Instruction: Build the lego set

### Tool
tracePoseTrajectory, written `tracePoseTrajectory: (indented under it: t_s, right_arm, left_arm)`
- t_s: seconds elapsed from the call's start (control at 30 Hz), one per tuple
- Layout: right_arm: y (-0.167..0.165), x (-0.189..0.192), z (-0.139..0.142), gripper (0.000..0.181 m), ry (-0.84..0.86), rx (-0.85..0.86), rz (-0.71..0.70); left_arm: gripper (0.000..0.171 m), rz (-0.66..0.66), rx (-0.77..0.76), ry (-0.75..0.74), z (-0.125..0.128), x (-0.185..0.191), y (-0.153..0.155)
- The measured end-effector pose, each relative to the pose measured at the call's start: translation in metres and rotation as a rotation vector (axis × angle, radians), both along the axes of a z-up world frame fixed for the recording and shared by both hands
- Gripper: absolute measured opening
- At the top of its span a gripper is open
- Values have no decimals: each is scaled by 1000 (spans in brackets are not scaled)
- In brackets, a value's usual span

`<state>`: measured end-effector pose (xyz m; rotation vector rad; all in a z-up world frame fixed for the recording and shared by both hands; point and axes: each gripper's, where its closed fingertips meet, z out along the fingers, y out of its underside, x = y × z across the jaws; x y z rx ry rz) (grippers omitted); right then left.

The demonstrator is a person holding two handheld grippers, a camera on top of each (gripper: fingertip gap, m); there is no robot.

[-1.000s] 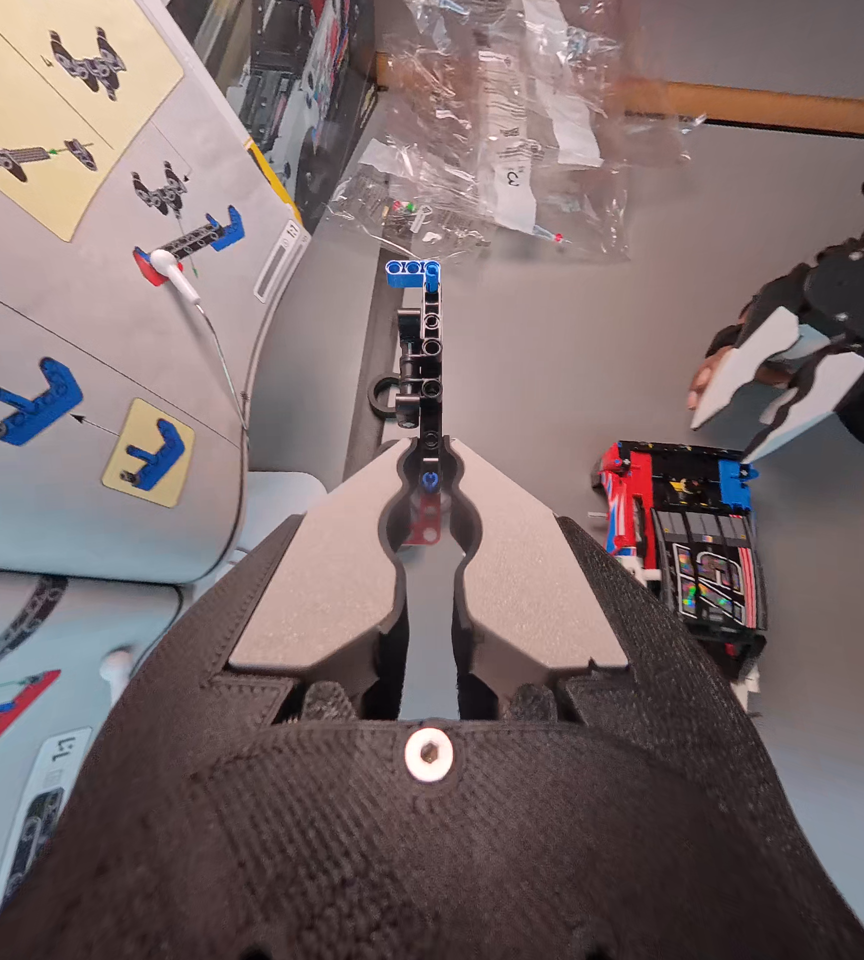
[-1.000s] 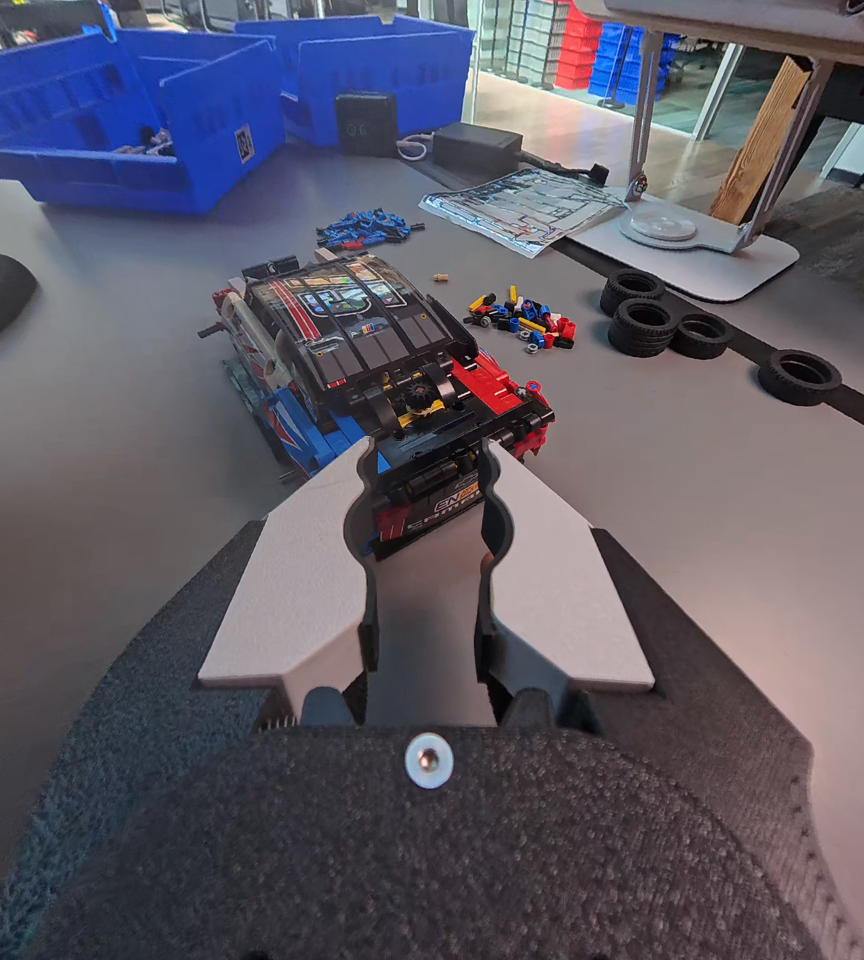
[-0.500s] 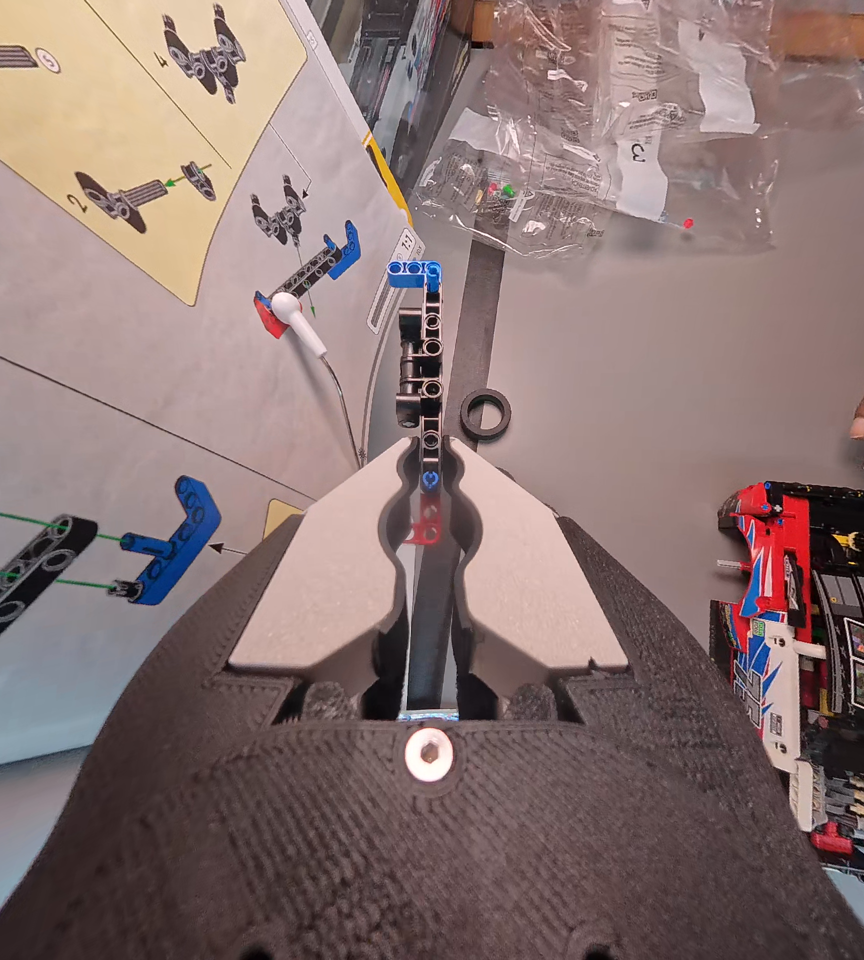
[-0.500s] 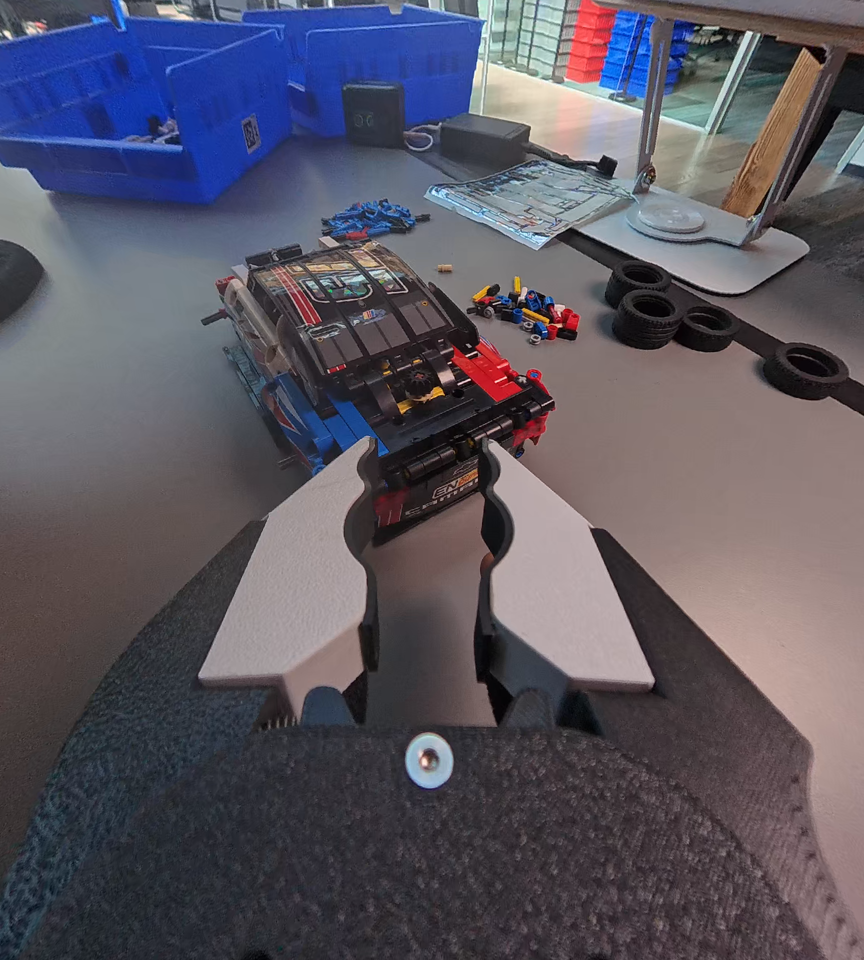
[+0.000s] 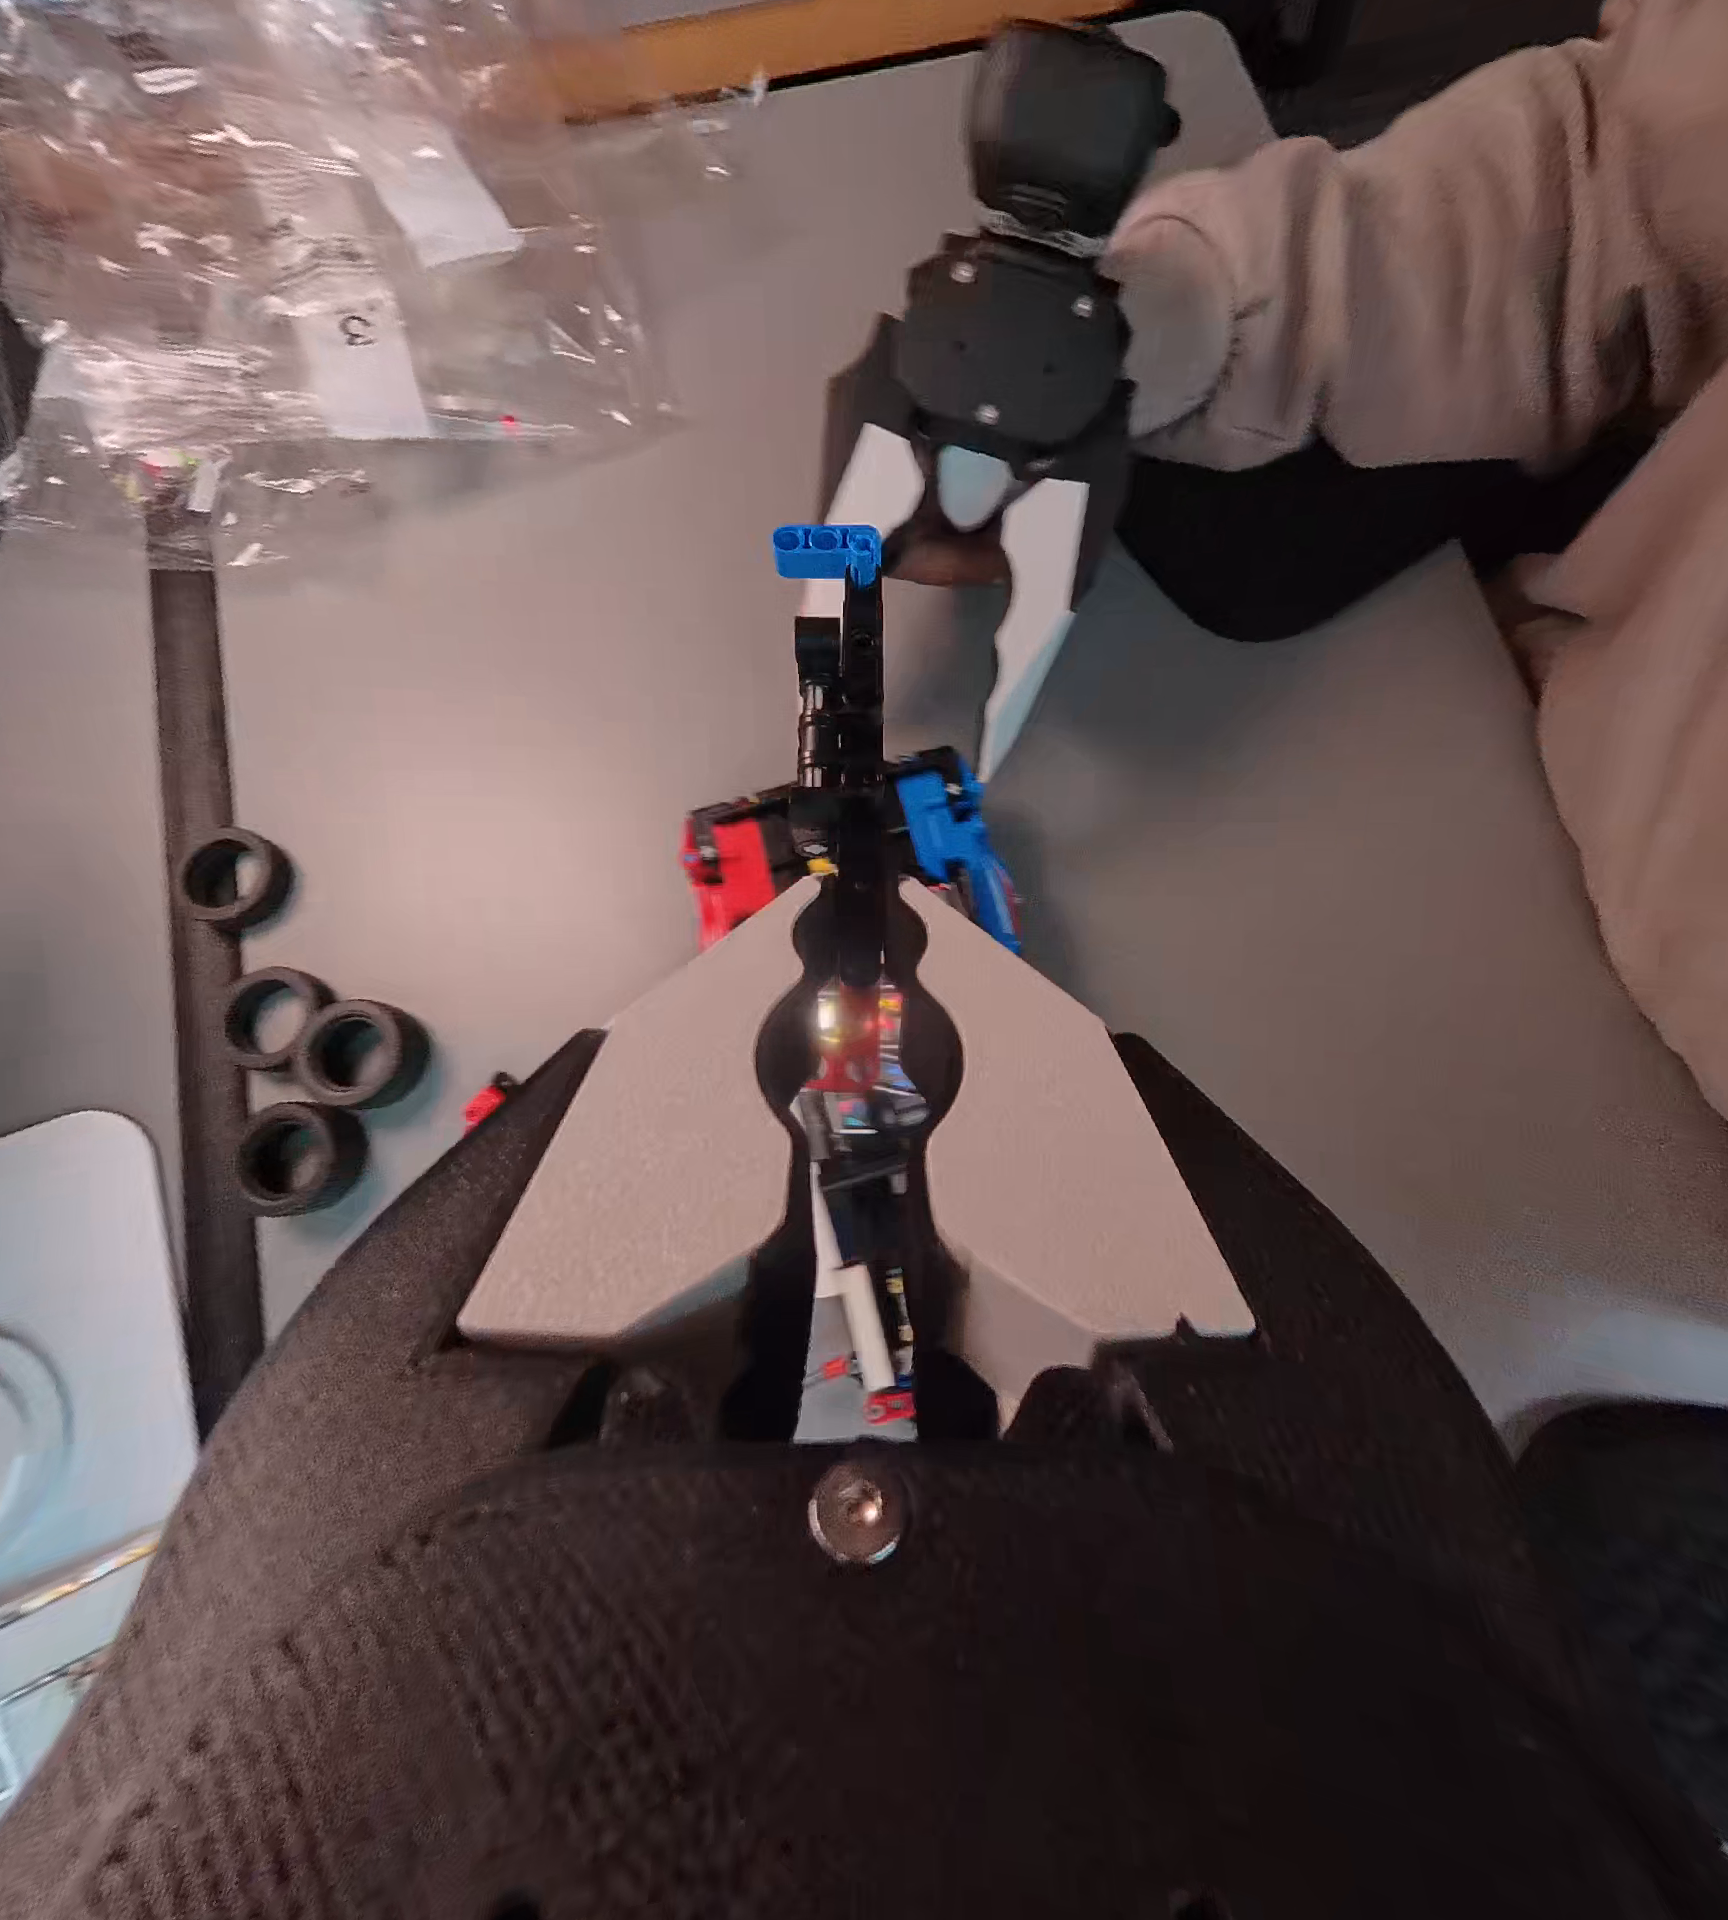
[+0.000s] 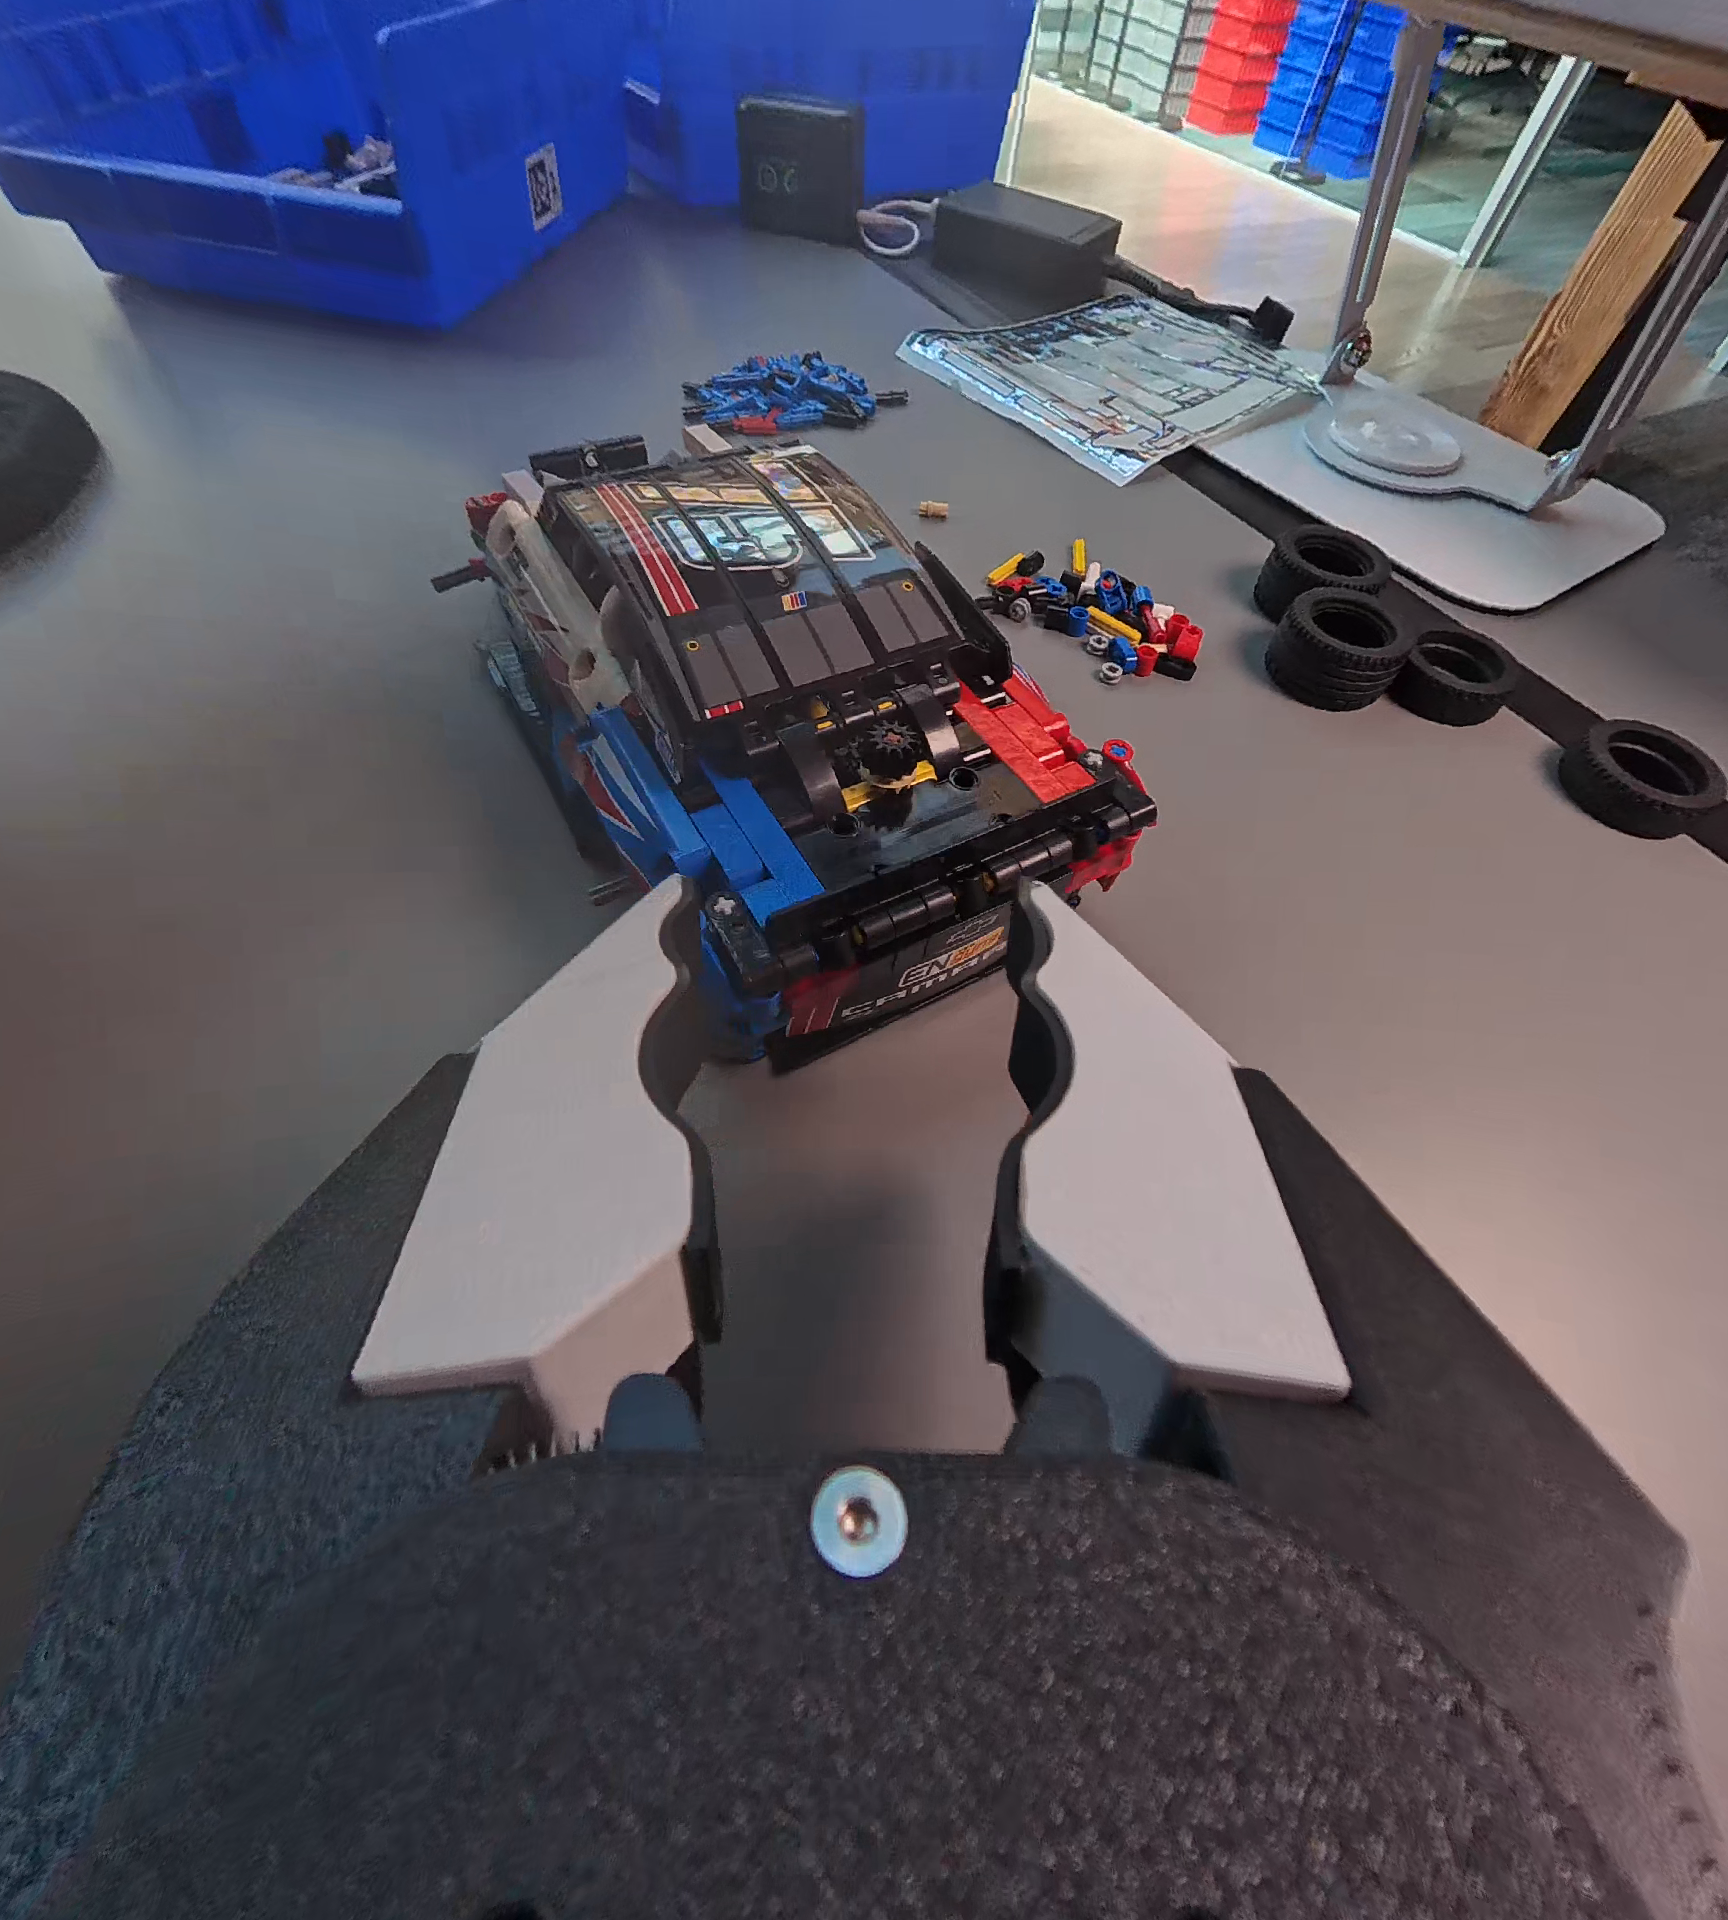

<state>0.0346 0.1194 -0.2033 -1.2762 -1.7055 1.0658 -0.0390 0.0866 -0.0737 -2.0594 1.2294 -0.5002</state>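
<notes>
Between the left gripper's (image 5: 855, 935) closed jaws sits a black beam assembly (image 5: 844, 717) with a blue end, held above the car (image 6: 798, 727). Lower it squarely — the right gripper (image 6: 855, 925), gaping and empty, flanks the car's rear to steady it. Tyres (image 6: 1359, 634) and loose pins (image 6: 1099, 613) lie beside the car, clear.

Black beam assembly (image 5: 844, 717) – blue-tipped – above the car (image 6: 798, 707).

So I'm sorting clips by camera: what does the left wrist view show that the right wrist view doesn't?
Left wrist view only: the black beam assembly with a blue end, clamped in the left tool, clear plastic bags, and the right tool from afar.
Right wrist view only: blue bins and loose small parts.
Both: the car and four tyres.
</notes>
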Motion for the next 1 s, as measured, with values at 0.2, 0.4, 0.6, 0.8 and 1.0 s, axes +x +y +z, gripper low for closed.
tracePoseTrajectory:
  t_s: [0.2, 0.4, 0.6, 0.8, 1.0]
  right_arm:
    - [-4, -2, 6, 80, 17, 5, 11]
    - [-13, -4, 50, 76, 185, -223, 35]
    - [-6, 1, 46, 76, 134, -200, 11]
    - [-7, 2, 30, 73, 54, -173, 37]
    - [-2, 5, 3, 85, -144, -46, 103]
  left_arm:
    - [7, 92, -3, -97, -86, 46, -128]
    - [7, 278, -5, -73, -153, 50, -151]
    - [7, 316, 16, -1, -179, 47, -140]
    - [36, 341, 31, -88, -170, 39, -146]
    - [67, 623, 184, -216, -133, -27, -127]
